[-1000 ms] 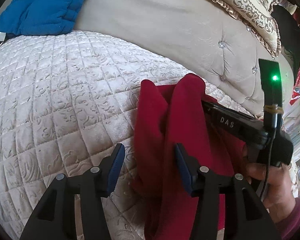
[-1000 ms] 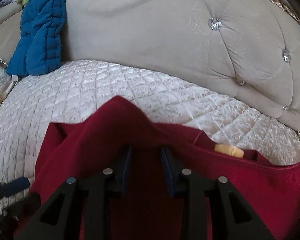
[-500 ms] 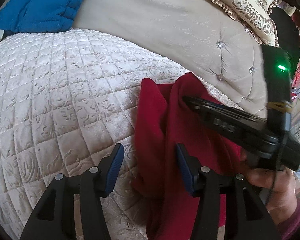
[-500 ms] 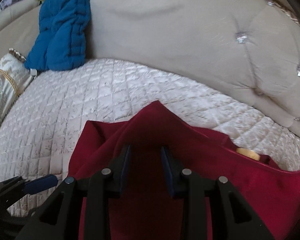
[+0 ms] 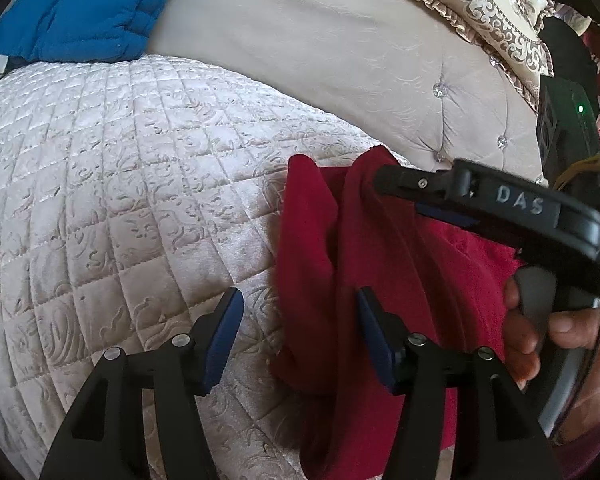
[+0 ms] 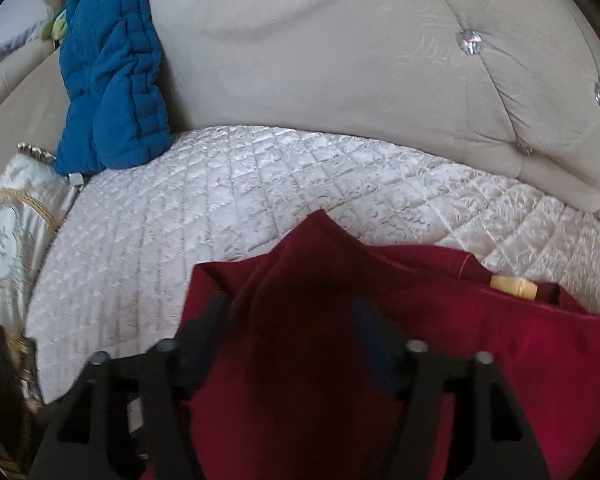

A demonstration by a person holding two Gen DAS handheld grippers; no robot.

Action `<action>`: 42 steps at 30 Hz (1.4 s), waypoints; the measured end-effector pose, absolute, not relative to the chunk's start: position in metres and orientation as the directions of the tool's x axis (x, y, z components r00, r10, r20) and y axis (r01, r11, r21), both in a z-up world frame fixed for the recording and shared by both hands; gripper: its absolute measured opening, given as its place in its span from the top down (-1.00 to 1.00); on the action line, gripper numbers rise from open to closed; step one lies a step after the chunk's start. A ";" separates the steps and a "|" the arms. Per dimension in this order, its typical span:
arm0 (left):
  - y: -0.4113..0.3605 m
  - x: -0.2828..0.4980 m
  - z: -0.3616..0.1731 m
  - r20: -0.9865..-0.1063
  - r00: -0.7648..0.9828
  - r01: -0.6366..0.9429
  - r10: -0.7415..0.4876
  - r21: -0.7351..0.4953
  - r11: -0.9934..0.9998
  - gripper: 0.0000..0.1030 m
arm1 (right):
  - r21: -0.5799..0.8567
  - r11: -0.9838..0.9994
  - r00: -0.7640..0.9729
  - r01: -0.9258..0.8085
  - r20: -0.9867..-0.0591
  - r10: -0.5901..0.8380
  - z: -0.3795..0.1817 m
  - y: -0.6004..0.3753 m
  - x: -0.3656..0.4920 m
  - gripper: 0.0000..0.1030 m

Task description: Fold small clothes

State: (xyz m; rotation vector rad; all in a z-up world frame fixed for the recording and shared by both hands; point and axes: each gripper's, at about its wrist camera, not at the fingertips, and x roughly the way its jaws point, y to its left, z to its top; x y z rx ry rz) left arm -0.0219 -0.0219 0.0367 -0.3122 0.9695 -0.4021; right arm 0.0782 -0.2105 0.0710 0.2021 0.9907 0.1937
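Note:
A dark red garment (image 5: pixel 384 280) lies bunched on the quilted cream cushion (image 5: pixel 120 200), with a peak of cloth standing up. My left gripper (image 5: pixel 298 336) is open and empty, its jaws straddling the garment's left edge low over the cushion. My right gripper (image 6: pixel 288 332) now has its jaws spread wide, with the raised red fold (image 6: pixel 320 280) still standing between them; its blurred fingers (image 6: pixel 204 328) are apart from the cloth. It also shows in the left wrist view (image 5: pixel 472 200), reaching in from the right at the peak. A yellow tag (image 6: pixel 514 286) sits on the garment's far edge.
A blue quilted jacket (image 5: pixel 80 8) lies at the back left against the tufted beige sofa back (image 5: pixel 340 60). A patterned cushion (image 5: pixel 488 4) sits on top at the right, another (image 6: pixel 16 224) at the seat's left end.
My right gripper has opened from shut on the red fold, and has swung left. My left gripper has stayed open and barely moved.

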 end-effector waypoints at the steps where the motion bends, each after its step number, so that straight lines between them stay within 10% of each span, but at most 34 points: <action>1: -0.022 -0.023 0.037 -0.730 0.504 0.189 -0.462 -0.429 0.884 0.28 | 0.256 0.964 0.523 -0.076 -0.813 0.257 0.071 -0.208 0.080 -0.39; 16: -0.025 -0.030 0.040 -0.725 0.519 0.200 -0.453 -0.411 0.889 0.13 | 0.034 0.985 0.421 -0.167 -0.901 0.103 0.035 -0.148 0.123 -0.68; 21: -0.028 -0.029 0.041 -0.649 0.431 0.272 -0.627 -0.569 0.776 0.07 | 0.129 0.978 0.459 -0.164 -0.868 0.192 0.055 -0.170 0.111 0.51; 29: -0.041 -0.032 0.043 -0.620 0.439 0.319 -0.650 -0.569 0.758 -0.02 | 0.265 0.952 0.488 -0.153 -0.817 0.306 0.084 -0.201 0.091 0.66; 33: -0.040 -0.031 0.043 -0.607 0.449 0.321 -0.656 -0.575 0.752 0.64 | 0.260 0.952 0.484 -0.160 -0.820 0.305 0.088 -0.201 0.090 0.66; 35: -0.039 -0.032 0.044 -0.599 0.453 0.336 -0.660 -0.571 0.749 0.74 | 0.246 0.958 0.478 -0.146 -0.830 0.286 0.090 -0.202 0.092 0.51; 38: -0.040 -0.033 0.049 -0.587 0.457 0.362 -0.668 -0.564 0.742 0.80 | 0.249 0.963 0.488 -0.100 -0.831 0.266 0.096 -0.203 0.092 -0.34; 42: -0.043 -0.037 0.056 -0.572 0.463 0.382 -0.677 -0.560 0.735 0.82 | 0.218 0.969 0.459 -0.116 -0.854 0.247 0.098 -0.190 0.098 -0.58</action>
